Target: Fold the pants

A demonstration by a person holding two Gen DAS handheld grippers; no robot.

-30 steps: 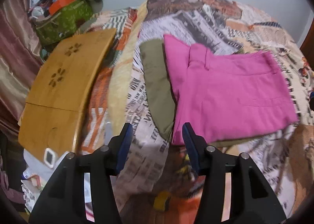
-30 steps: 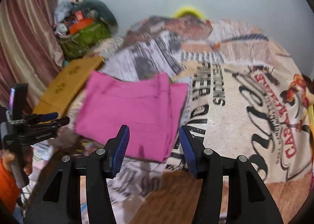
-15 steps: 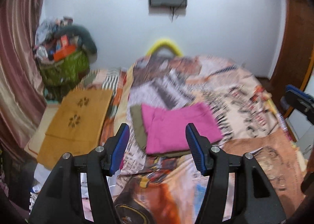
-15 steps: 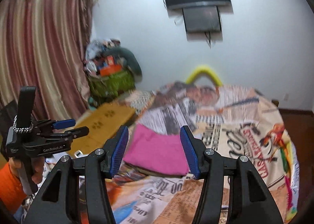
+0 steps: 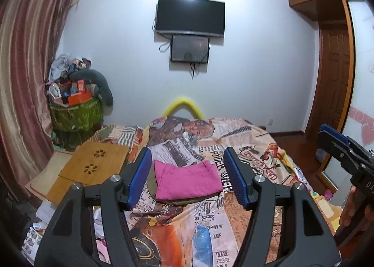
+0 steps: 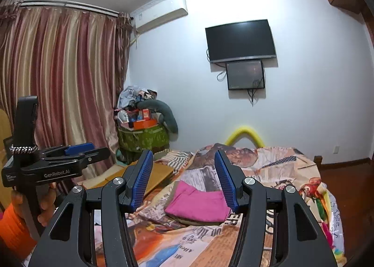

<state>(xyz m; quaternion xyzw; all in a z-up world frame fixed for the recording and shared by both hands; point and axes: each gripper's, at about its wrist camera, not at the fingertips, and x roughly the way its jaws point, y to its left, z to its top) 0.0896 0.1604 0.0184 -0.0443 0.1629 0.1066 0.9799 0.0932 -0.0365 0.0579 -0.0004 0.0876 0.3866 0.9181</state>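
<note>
The pink pants (image 5: 187,181) lie folded into a flat rectangle on the bed, on top of a folded olive garment (image 5: 152,185). They also show in the right wrist view (image 6: 198,205). My left gripper (image 5: 187,178) is open and empty, held well back from and above the pants. My right gripper (image 6: 183,179) is open and empty, also far back from the pants. Each gripper shows from the side in the other's view, the right one (image 5: 339,147) at the right edge, the left one (image 6: 70,150) at the left.
The bed has a newspaper-print cover (image 5: 245,150). A wooden lap table (image 5: 93,164) lies at the bed's left side. A green basket piled with things (image 5: 74,112) stands by the curtain (image 5: 21,80). A TV (image 5: 190,18) hangs on the wall. A door (image 5: 334,75) is at right.
Both grippers have pulled back and up from the pants, which now look small and far away. The pants stay folded in the same place.
</note>
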